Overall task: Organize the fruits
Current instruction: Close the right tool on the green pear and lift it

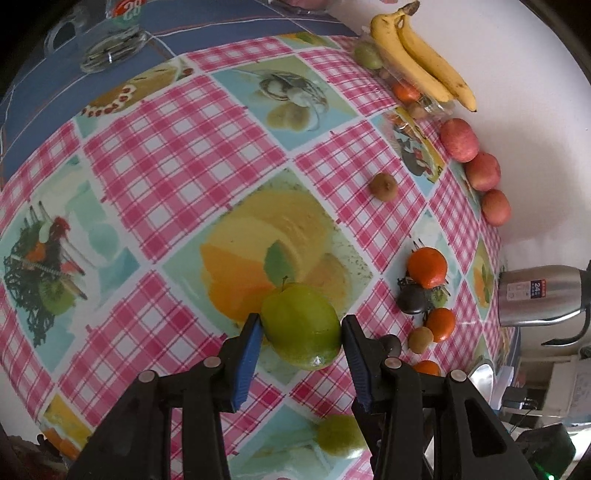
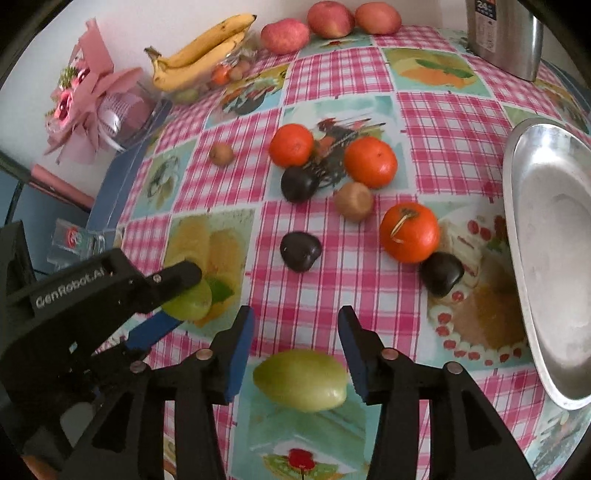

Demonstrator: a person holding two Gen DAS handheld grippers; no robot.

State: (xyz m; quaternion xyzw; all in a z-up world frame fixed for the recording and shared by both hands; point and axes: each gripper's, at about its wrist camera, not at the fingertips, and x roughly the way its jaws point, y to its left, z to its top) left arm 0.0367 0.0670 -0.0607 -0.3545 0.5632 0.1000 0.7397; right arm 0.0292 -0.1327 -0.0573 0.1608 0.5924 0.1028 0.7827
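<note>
Left tongs (image 1: 301,328) clamp a smooth green apple (image 1: 301,326); right tongs (image 2: 295,328) gape empty.

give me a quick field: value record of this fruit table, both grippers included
surface: checked tablecloth with printed food pictures
left gripper: closed on a green apple
right gripper: open, a second green apple between its fingers, pads clear of it
oranges: three loose mid-table, one at
dark fruits: three, one at
back edge: bananas, three red apples, one at
metal tray: right side, nothing in the part seen
</note>
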